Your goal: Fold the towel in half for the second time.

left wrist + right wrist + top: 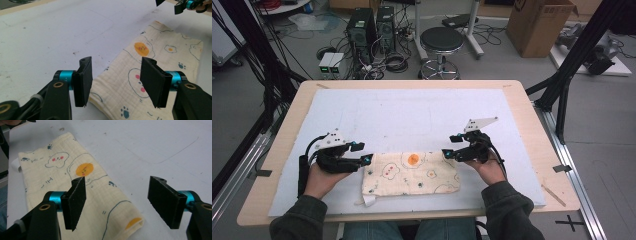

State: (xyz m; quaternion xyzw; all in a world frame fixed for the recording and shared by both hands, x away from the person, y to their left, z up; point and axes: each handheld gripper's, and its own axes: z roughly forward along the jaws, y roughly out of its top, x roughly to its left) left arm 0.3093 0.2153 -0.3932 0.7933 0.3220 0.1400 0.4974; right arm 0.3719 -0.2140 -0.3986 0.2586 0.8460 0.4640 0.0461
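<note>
Folded cloth [411,173] lies on white mat [412,110], workshop behind.

White mat [422,110] beyond the cloth [412,175] lies bare.

We find a lab: computer towers [371,27] and loose cables [392,62] on the floor, a stool [441,42], a cardboard box [539,25], and black frame struts [584,42] beside the desk [532,115].

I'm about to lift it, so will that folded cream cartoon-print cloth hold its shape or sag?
The folded cream cartoon-print cloth looks thin and crinkled, so it will probably sag. Its layers may slide apart. It seems light.
</note>
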